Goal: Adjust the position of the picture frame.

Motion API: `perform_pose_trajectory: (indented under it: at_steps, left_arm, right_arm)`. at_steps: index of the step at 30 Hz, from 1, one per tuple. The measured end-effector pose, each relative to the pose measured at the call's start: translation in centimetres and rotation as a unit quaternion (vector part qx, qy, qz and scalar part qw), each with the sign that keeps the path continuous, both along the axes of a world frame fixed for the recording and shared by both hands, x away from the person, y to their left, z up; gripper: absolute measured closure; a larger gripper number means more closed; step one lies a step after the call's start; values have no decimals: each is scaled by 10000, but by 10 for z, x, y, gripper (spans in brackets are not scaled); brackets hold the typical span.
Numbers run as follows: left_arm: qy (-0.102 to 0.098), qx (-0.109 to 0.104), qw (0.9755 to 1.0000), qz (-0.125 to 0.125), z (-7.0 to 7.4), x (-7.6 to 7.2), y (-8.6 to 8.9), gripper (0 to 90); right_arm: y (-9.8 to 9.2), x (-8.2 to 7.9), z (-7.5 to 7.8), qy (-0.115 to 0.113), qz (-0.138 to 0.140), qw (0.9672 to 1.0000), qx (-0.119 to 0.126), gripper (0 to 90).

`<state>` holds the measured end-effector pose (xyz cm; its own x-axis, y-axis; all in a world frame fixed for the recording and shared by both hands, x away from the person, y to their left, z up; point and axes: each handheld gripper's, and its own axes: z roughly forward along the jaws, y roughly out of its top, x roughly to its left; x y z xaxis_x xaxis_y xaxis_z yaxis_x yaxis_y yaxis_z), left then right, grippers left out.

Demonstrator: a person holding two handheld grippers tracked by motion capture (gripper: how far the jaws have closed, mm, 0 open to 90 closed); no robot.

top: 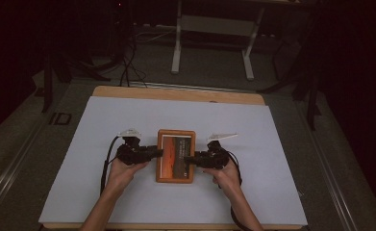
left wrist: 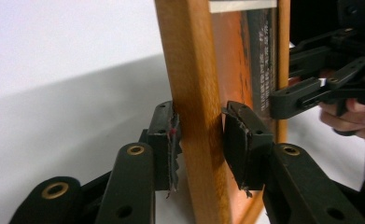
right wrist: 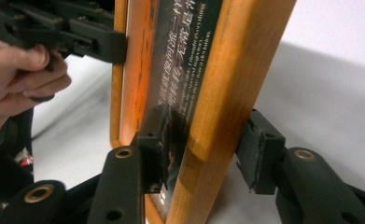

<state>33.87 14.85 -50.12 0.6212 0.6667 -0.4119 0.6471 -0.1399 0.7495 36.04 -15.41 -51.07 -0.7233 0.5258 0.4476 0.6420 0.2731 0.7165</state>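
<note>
A wooden picture frame with an orange print lies in the middle of the white sheet. My left gripper reaches in from the left and straddles the frame's left rail. In the left gripper view the left gripper has one pad against the wood and the other pad a little off it. My right gripper straddles the right rail from the other side. In the right gripper view the right gripper has its inner pad at the glass, while the outer pad stands clear of the wood.
The white sheet covers a wooden table, with bare room on all sides of the frame. Behind the table, on the dark floor, are a white desk stand and cables.
</note>
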Motion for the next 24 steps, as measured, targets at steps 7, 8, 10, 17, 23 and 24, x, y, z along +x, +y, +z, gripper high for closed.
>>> perform_pose_trajectory:
  at_steps: [7, 8, 10, 17, 23, 24]
  left_arm:
    - [280, -38, 9996, 98, -9, 11, -2, 607]
    - [372, -69, 9992, 89, -11, 14, -2, 604]
    - [514, -180, 9985, 105, -14, 18, 0, 604]
    - [834, -157, 9963, 153, -25, 26, 0, 567]
    - [808, -75, 9965, 202, -30, 28, -3, 517]
    - [760, -40, 9968, 241, -30, 27, -4, 505]
  right_arm:
    - [5, 9, -7, 323, -182, 9993, -65, 505]
    - [6, 10, -8, 344, -191, 9992, -91, 494]
    - [8, 12, -9, 387, -226, 9988, -188, 472]
    - [9, 15, -15, 542, -352, 9973, -348, 460]
    - [8, 15, -19, 634, -390, 9962, -452, 462]
    - [8, 15, -19, 616, -376, 9963, -467, 462]
